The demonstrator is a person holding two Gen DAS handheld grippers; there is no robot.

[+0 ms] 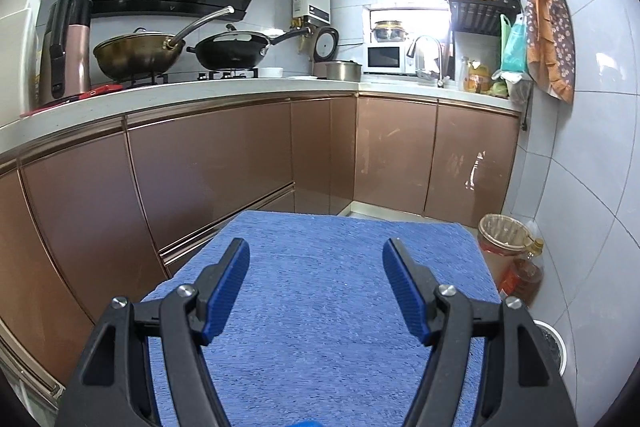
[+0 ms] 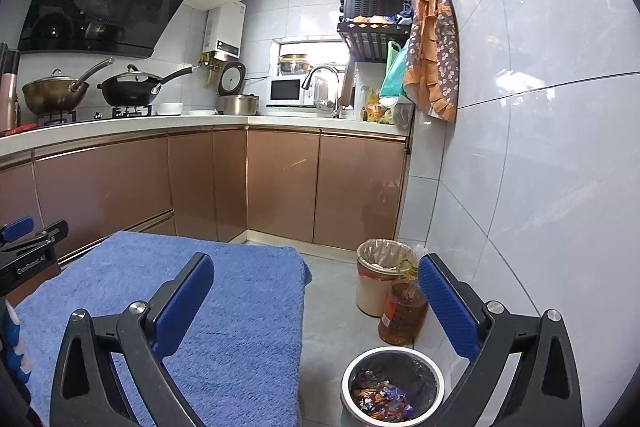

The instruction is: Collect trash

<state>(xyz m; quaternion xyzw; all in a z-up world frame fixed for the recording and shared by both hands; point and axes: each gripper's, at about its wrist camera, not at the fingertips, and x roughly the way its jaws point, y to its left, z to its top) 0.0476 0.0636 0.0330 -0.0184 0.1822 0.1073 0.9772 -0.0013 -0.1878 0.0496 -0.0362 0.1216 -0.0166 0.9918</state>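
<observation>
Kitchen cabinets in copper brown ran along the back wall under a white worktop, and a blue towel [image 1: 320, 291] covered the counter in front of us.

1. Left to right: our left tongs [image 1: 316, 287] hung over the towel with the jaws apart and nothing between them. Our right tongs [image 2: 316, 307] stood with the jaws spread wide, also empty, straddling the towel's right edge and the floor beside it.

2. Step in hand: we judged that a piece of trash had just gone into the bin, since both tongs were empty and the visible towel was bare. We saw no loose trash on the counter in either view.

3. Next move: we judged that we needed to find any remaining piece, close one pair of tongs on it, and carry it over the bin.

4. Containers, left to right:
   - The steel-rimmed trash bin [image 2: 394, 385] stood on the floor just right of the counter, holding crumpled coloured wrappers [image 2: 382, 401] in a dark liner.
   - A lined bucket [image 2: 380, 275] stood behind it; its contents were not clear.
   - An oil bottle [image 2: 402, 311], touching the bucket, held amber liquid.
</observation>
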